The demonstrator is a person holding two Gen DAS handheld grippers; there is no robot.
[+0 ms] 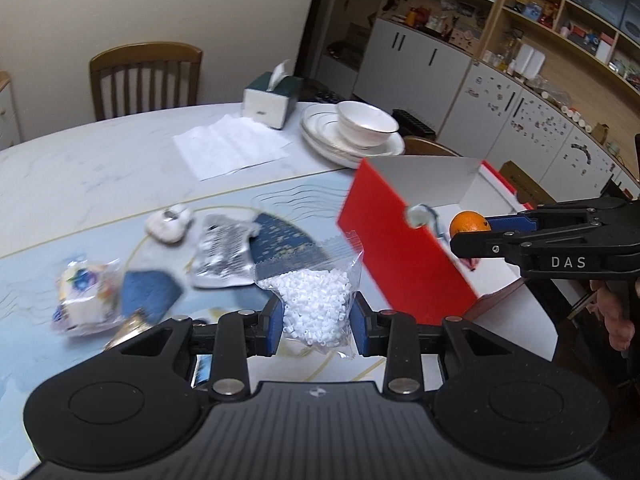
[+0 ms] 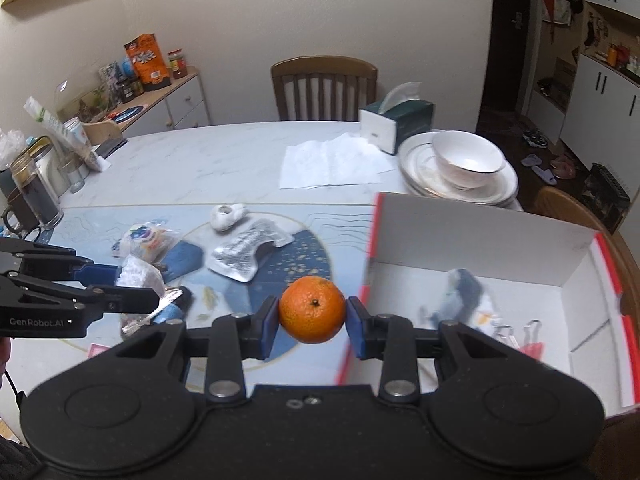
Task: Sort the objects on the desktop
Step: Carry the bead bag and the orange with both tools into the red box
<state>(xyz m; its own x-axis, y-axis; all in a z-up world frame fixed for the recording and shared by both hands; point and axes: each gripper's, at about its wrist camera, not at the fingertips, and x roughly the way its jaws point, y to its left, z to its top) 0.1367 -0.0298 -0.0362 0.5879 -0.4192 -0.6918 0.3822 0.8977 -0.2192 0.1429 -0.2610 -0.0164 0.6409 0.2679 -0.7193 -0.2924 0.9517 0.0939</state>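
Dining room; marble table [image 2: 180,164], patterned mat. Left gripper [image 1: 318,322] pinches bead bag [image 1: 316,300]; right gripper [image 2: 312,322], marked "DAS", clamps orange [image 2: 312,308] near red box [image 2: 576,248] on right.

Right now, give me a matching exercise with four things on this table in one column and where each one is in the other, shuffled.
1. orange
2. bag of white beads
3. white bowl
4. binder clips

A. inside the red box
B. in the left gripper
C. on the stacked plates
D. in the right gripper

Pairs: 1-D, 2-B, 3-C, 4-A
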